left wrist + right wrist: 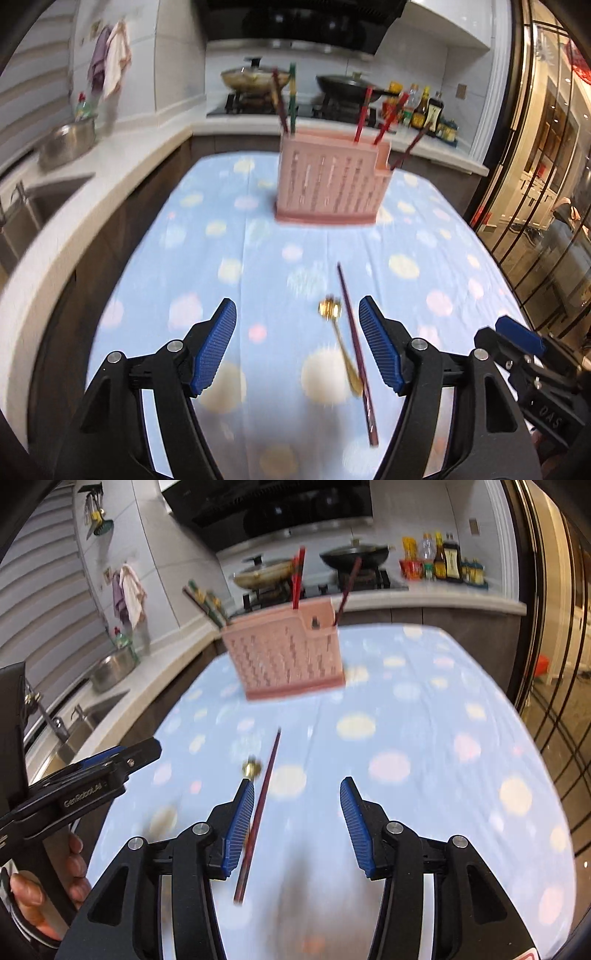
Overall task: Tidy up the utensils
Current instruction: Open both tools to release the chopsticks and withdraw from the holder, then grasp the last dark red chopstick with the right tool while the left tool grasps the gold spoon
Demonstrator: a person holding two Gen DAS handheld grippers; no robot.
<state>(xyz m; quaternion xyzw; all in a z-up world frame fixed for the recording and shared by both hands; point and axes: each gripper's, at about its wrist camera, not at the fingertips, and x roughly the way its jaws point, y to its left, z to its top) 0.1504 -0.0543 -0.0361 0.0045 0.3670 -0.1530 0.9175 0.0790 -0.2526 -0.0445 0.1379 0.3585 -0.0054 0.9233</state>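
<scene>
Most sticks already stand in the pink slotted plastic holder (328, 181) at the table's far end; gold metal spoon (341, 345) & dark-red chopstick (356, 354) left on the dotted blue cloth (184, 266) w/ left gripper (297, 347) and right gripper (297, 825) both spread, empty.

Tablecloth (258, 206) pale blue, pastel dots: pink, yellow, white. Utensil holder (328, 184) pink, slotted. Spoon (338, 336) gold. Chopstick (356, 350) dark maroon. Gripper pads (216, 347) blue, ribbed; arms black.
</scene>
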